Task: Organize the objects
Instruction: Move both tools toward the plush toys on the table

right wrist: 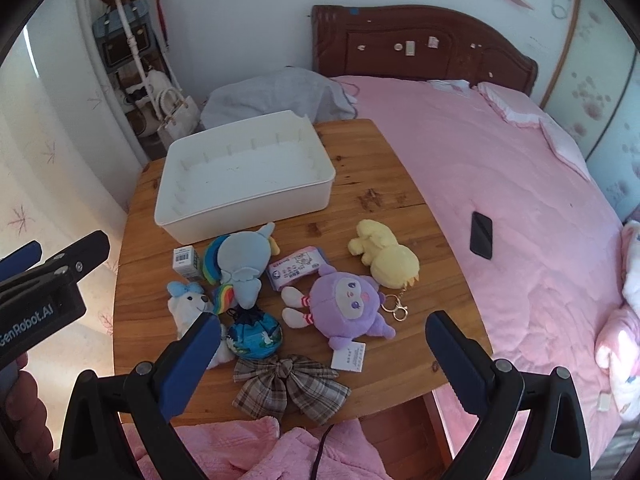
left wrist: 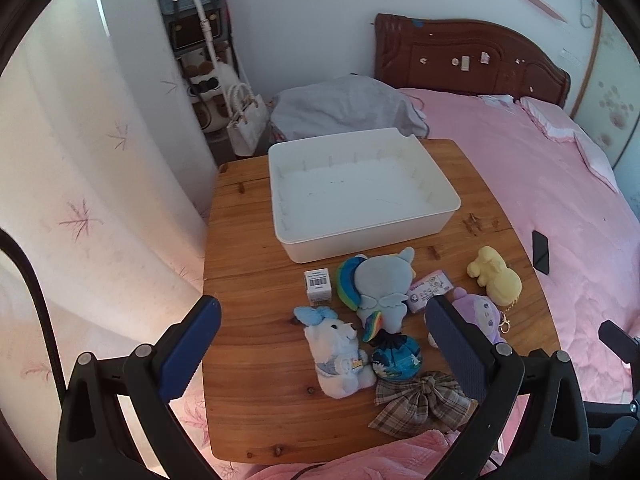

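An empty white bin (left wrist: 360, 196) (right wrist: 244, 172) stands at the back of a wooden table (left wrist: 256, 264) (right wrist: 392, 184). In front of it lie a small white box (left wrist: 318, 285) (right wrist: 185, 260), a blue pony plush (left wrist: 380, 280) (right wrist: 242, 260), a pink tissue pack (right wrist: 296, 268), a yellow plush (left wrist: 496, 274) (right wrist: 384, 254), a purple plush (right wrist: 340, 304), a white dog plush (left wrist: 340, 354) (right wrist: 188, 308), a blue pouch (left wrist: 396, 356) (right wrist: 254, 334) and a plaid bow (left wrist: 420, 404) (right wrist: 288, 384). My left gripper (left wrist: 322, 322) is open above the toys. My right gripper (right wrist: 322, 338) is open above them too.
A pink bed (right wrist: 500, 184) with a black phone (right wrist: 481, 234) lies to the right. A wooden headboard (right wrist: 424, 44) is behind. Bags (left wrist: 200, 32) hang at the back left. A grey bundle (left wrist: 340, 108) sits behind the bin. A pink blanket (right wrist: 256, 448) lies at the table's near edge.
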Demonstrator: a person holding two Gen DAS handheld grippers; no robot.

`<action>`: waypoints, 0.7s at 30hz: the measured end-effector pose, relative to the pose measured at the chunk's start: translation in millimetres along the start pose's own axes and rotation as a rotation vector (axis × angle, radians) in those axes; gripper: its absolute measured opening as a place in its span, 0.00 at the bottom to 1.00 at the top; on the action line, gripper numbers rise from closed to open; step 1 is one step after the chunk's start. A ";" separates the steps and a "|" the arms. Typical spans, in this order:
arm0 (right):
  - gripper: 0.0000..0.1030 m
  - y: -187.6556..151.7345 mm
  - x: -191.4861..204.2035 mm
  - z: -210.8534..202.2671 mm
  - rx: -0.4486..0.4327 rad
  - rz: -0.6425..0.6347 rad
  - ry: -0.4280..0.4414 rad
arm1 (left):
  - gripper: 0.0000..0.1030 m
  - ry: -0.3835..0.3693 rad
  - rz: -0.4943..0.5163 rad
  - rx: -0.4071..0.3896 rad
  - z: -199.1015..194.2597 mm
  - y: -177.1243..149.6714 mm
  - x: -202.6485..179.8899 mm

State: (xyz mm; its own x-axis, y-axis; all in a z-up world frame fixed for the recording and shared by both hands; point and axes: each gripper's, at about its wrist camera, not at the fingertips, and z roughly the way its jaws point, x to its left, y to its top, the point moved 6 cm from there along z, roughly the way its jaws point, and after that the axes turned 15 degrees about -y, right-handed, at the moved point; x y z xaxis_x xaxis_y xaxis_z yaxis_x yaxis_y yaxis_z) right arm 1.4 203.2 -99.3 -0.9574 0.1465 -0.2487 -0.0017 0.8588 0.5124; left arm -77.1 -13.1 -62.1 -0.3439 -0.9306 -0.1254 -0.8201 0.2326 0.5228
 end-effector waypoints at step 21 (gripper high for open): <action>1.00 21.4 -38.7 19.7 -0.062 -0.141 0.068 | 0.99 0.080 -0.158 0.062 21.6 -3.0 -46.9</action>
State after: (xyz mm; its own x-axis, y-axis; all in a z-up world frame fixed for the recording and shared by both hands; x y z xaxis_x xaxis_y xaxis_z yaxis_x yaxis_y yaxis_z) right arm 44.1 225.6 -94.9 -0.9636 -0.0090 -0.2671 -0.1537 0.8362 0.5264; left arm -68.4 35.9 -76.1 -0.1733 -0.9759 -0.1324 -0.8885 0.0970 0.4484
